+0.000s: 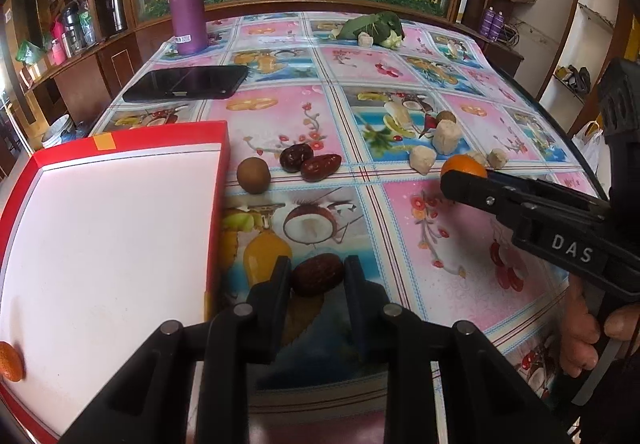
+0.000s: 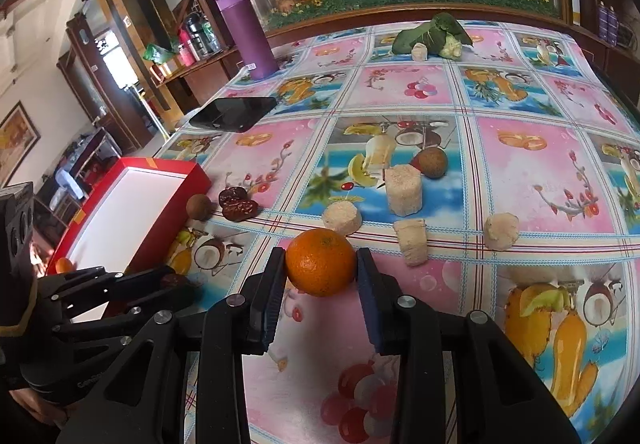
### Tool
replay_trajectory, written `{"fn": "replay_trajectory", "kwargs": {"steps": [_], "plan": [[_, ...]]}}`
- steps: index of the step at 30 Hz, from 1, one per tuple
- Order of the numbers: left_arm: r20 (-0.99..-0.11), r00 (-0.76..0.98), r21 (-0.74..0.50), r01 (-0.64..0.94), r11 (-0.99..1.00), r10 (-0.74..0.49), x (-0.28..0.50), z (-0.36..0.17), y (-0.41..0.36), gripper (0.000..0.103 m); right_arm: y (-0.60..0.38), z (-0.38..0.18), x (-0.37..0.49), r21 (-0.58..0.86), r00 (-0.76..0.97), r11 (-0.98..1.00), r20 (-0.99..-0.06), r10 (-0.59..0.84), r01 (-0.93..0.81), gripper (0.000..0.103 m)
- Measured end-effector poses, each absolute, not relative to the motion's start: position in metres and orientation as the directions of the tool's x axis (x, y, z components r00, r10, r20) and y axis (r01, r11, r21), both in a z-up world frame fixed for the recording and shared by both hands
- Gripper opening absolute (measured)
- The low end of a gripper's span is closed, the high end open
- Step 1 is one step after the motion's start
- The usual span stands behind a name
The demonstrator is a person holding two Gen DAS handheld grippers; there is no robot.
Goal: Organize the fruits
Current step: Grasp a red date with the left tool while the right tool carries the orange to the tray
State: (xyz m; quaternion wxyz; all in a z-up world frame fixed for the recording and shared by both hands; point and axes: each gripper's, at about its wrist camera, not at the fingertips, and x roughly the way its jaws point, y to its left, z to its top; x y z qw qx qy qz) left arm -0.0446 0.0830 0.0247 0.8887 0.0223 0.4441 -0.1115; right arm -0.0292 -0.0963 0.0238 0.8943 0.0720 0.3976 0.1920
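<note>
On the counter [image 1: 420, 211], spread with a fruit-print cloth, both grippers are down among the fruit. The left gripper [image 1: 317, 278] has its jaws pinched onto a dark red date [image 1: 317, 278] lying just beside the red box [image 1: 218, 211]; the pads appear to touch its two ends. The right gripper [image 2: 321, 274] pinches a small orange [image 2: 321, 262] across its widest part, the fruit sitting on the cloth or barely off it. One small orange fruit [image 1: 10, 362] already lies in the box's white interior. Near the box corner wait a brown round fruit [image 1: 253, 175] and two more dates [image 1: 308, 163], touching each other; pale cut chunks [image 2: 403, 189] lie further out. The date looks light, wrinkled and slightly soft, so a gentle squeeze across its middle should hold without crushing. The orange is firmer and rounder, with a smooth skin that could roll or slip; gripping at its equator, as now, seems safest.
</note>
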Motion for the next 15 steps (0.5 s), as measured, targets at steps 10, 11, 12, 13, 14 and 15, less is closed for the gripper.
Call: {"fn": "replay_trajectory", "kwargs": {"steps": [10,11,12,13,14,15], "plan": [[-0.702,0.703,-0.055,0.108,0.993,-0.115,-0.077,0.071,0.139,0.029,-0.069,0.036,-0.037,0.325,0.625,0.875,-0.613,0.483,-0.358,0.034],[-0.699,0.708,-0.051,0.087,0.995,-0.098,-0.076,0.072,0.148,0.029,-0.061,0.038,-0.038,0.331,0.623,0.867,-0.604,0.497,-0.372,0.034],[-0.698,0.712,-0.048,0.063,0.997,-0.079,-0.076,0.072,0.157,0.029,-0.05,0.04,-0.04,0.334,0.621,0.858,-0.593,0.513,-0.39,0.033],[-0.696,0.716,-0.046,0.038,0.998,-0.059,-0.075,0.072,0.166,0.029,-0.038,0.042,-0.041,0.34,0.615,0.847,-0.583,0.531,-0.409,0.033],[-0.695,0.718,-0.043,0.014,0.999,-0.04,-0.075,0.072,0.174,0.029,-0.026,0.044,-0.043,0.351,0.604,0.832,-0.573,0.554,-0.43,0.033],[-0.696,0.718,-0.037,-0.01,0.999,-0.019,-0.074,0.07,0.183,0.029,-0.014,0.046,-0.045,0.361,0.593,0.816,-0.563,0.576,-0.451,0.033]]}}
